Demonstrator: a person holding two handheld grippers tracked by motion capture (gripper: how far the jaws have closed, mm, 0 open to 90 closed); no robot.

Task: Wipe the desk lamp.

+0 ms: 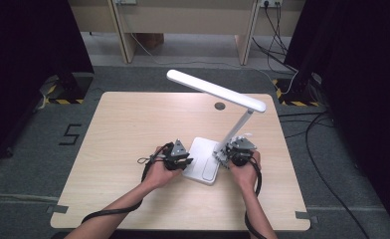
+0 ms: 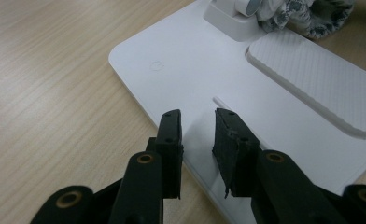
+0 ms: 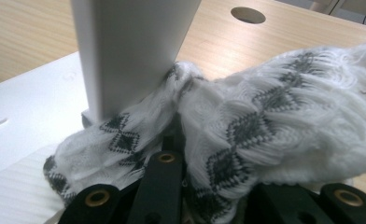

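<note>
A white desk lamp stands on the wooden table, its flat base (image 1: 203, 160) between my two grippers and its long head (image 1: 215, 89) reaching back left. My left gripper (image 1: 184, 162) sits at the base's left edge. Its jaws (image 2: 197, 114) stand a little apart over the edge of the base (image 2: 284, 116), with nothing between them. My right gripper (image 1: 229, 153) is shut on a white cloth with a grey diamond pattern (image 3: 265, 121). The bunched cloth presses against the foot of the lamp's post (image 3: 125, 46) and hides the jaw tips. The cloth (image 2: 307, 14) also appears at the post in the left gripper view.
A ribbed raised pad (image 2: 316, 79) lies on the base's near part. A round cable hole (image 1: 220, 105) is in the table behind the lamp. Black cables (image 1: 327, 164) run over the floor to the right. Dark curtains flank the table.
</note>
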